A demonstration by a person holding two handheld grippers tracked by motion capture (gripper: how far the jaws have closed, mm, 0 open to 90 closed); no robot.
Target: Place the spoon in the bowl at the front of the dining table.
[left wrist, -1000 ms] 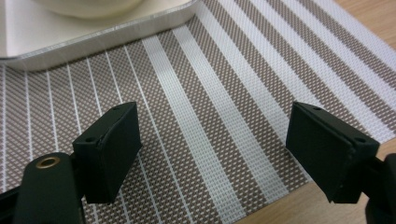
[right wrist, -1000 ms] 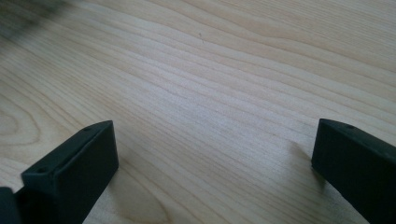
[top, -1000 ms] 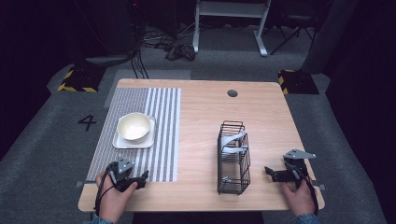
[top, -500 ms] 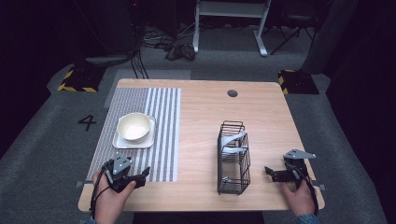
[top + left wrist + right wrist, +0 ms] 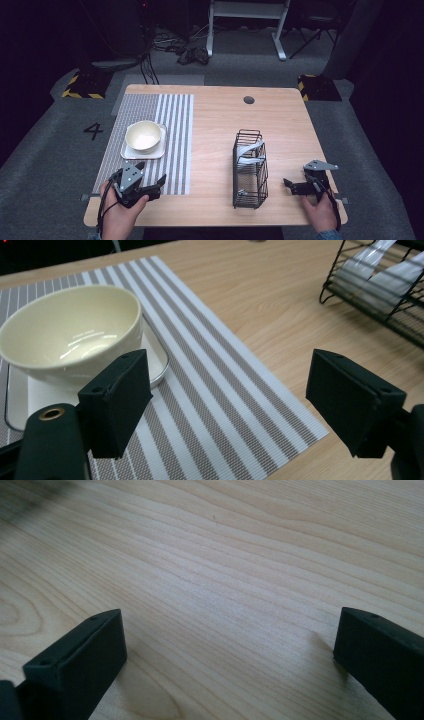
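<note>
Compared with a second ago, the left hand-held gripper [image 5: 150, 186] has turned a little at the near edge of the striped placemat [image 5: 172, 135]: its jaws, spread wide with nothing between them, now point more toward the wire basket [image 5: 250, 170] and less toward the bowl [image 5: 144, 135]. In the left gripper view the bowl [image 5: 70, 335] sits just beyond the left jaw, and the basket [image 5: 380, 285] shows at the far right. The right hand-held gripper [image 5: 295, 187] has not shifted; it rests low over bare wood on the side of the basket away from the bowl, jaws also spread and empty, as the right gripper view confirms. I judge that work is only starting: the small turn looks like a settling of aim, and no grasp has begun.

The bowl stands on a white square plate [image 5: 131, 151], on the placemat, well apart from the basket and on the left gripper's side of it. The basket stands upright near the middle of the tabletop [image 5: 215, 115], holding pale strips or utensils [image 5: 250, 150]; exactly what they are is hard to tell.

Counted: one bowl, one plate, one placemat, one basket, two grippers, at least two pale pieces in the basket, and one dark round hole [image 5: 248, 100] in the tabletop beyond the basket.
</note>
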